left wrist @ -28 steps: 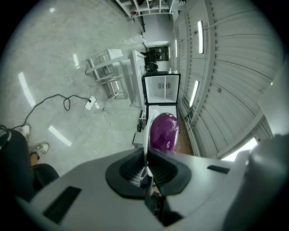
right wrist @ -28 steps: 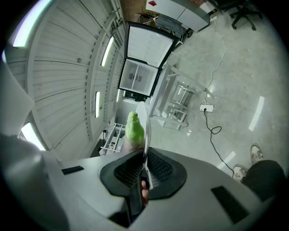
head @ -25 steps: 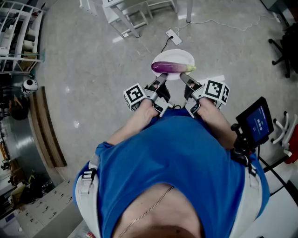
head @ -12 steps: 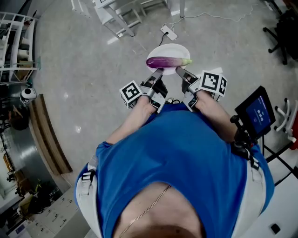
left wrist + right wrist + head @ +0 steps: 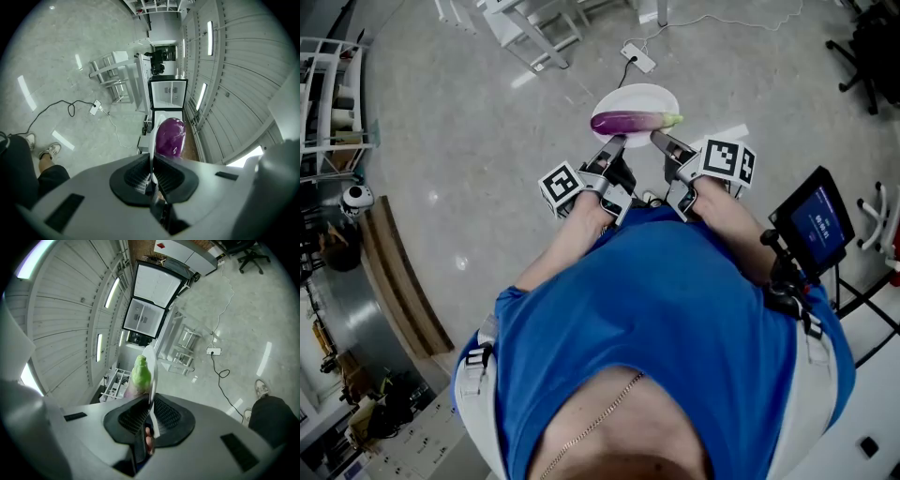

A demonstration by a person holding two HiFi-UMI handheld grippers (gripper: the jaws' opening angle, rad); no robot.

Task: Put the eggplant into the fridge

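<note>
A purple eggplant (image 5: 630, 122) with a green stem lies on a white plate (image 5: 637, 96), held in the air in front of the person. My left gripper (image 5: 614, 142) is shut on the plate's near-left rim and my right gripper (image 5: 659, 141) on its near-right rim. In the left gripper view the plate's rim (image 5: 153, 140) runs into my left gripper (image 5: 151, 176), with the eggplant's purple end (image 5: 169, 137) just beyond. The right gripper view shows the rim (image 5: 152, 366) pinched in my right gripper (image 5: 151, 420), the green stem (image 5: 141, 373) beside it. The fridge (image 5: 167, 93) stands ahead, also visible as the fridge (image 5: 152, 298) in the right gripper view.
A power strip (image 5: 639, 59) with its cable lies on the floor beyond the plate. White table legs (image 5: 530, 28) stand further off. A screen on a stand (image 5: 814, 220) is at the right, an office chair (image 5: 872, 47) far right, shelving (image 5: 333, 84) at the left.
Both grippers keep the same hold on the plate. In the head view the plate, eggplant and floor have slid slightly up and left.
</note>
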